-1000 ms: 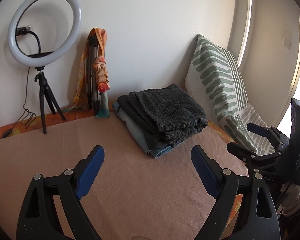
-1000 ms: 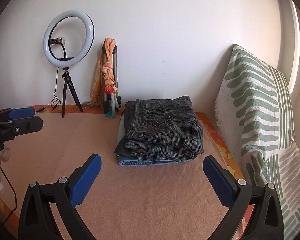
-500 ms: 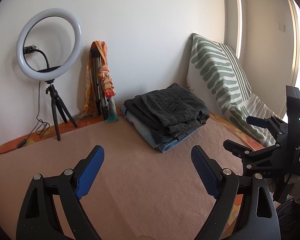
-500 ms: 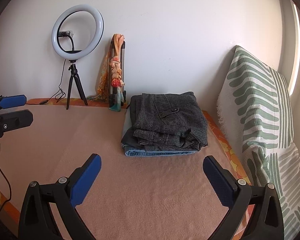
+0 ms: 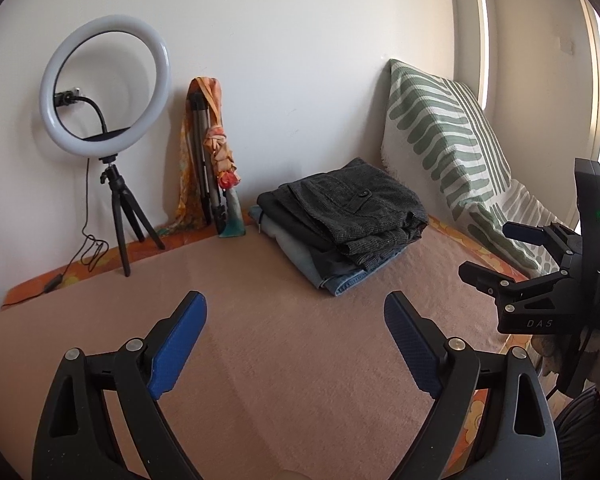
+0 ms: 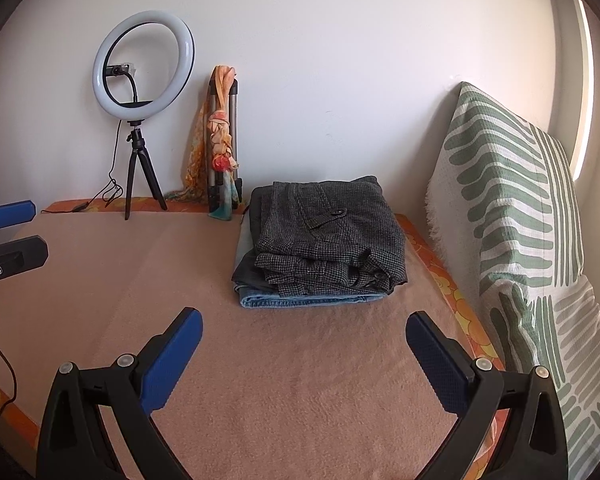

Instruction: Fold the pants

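— What's straight ahead, beyond the open claw?
— A plain white wall [image 6: 340, 60], with a ring light [image 6: 143, 65] on a small tripod standing at its foot, up and left.
— And to the right?
— A green-striped cushion [image 6: 512, 200] leaning upright; daylight slips through a window strip [image 6: 582, 92] behind it. A pinkish blanket [image 6: 300, 380] lies underneath.

The grey pants [image 6: 332, 236] hide most of the jeans [image 6: 308, 300] beneath them.
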`<state>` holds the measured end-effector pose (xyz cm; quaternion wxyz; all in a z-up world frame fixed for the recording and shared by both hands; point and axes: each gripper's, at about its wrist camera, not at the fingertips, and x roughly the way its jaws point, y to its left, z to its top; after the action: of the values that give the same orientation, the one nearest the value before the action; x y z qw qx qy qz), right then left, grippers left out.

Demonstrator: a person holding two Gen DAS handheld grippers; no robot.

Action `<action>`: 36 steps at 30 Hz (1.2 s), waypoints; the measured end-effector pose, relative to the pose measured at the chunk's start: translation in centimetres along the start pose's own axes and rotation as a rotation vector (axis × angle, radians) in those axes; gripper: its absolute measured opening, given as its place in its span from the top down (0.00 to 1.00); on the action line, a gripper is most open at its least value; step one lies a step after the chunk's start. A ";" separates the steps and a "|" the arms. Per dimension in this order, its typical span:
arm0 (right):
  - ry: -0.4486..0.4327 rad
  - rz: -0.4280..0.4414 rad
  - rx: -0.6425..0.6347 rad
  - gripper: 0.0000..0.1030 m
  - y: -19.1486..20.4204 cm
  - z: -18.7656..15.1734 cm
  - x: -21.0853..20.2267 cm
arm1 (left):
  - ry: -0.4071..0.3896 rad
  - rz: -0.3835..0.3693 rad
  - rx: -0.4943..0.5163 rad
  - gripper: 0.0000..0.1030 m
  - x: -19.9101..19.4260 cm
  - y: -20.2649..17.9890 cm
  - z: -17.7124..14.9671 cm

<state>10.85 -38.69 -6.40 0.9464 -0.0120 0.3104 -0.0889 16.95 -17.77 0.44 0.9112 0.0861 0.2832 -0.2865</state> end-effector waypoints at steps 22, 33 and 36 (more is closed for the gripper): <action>0.004 0.017 0.011 0.00 0.1 0.0 -0.1 | 0.001 0.012 -0.005 0.12 -0.5 0.0 0.1; -0.002 0.014 -0.012 0.00 0.8 0.0 -0.2 | 0.014 0.015 -0.029 0.12 -0.6 0.2 0.1; -0.004 0.009 -0.023 0.00 1.0 0.0 -0.2 | 0.025 -0.001 -0.039 0.12 -0.5 0.3 0.1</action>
<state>10.81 -37.65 -6.35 0.9473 -0.0214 0.3093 -0.0810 16.83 -17.35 0.78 0.9090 0.0716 0.3001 -0.2801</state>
